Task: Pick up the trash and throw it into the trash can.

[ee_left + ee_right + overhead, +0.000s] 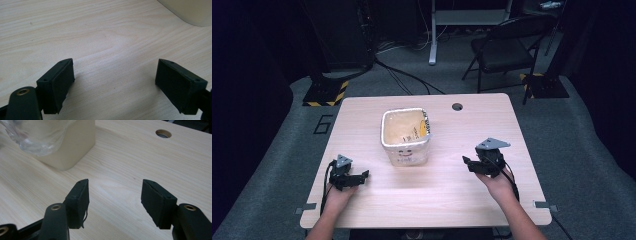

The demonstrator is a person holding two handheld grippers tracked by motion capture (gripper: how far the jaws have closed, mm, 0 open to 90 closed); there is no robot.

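Bin (pixel 406 137) between grippers, mid-table (pixel 452 185)

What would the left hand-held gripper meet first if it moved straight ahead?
Probably bare table; the left hand-held gripper is open and low. The cream bin lies off to one side.

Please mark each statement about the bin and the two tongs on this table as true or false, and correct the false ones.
1. The left tongs are open with nothing between the jaws. True.
2. The right tongs are shut on the rim of the bin. False: they are open and apart from the bin.
3. The bin has a clear plastic liner folded over its rim. True.
4. The bin lies tipped on its side. False: it stands upright on the table.
5. The bin stands between the two tongs, farther from the person. True.
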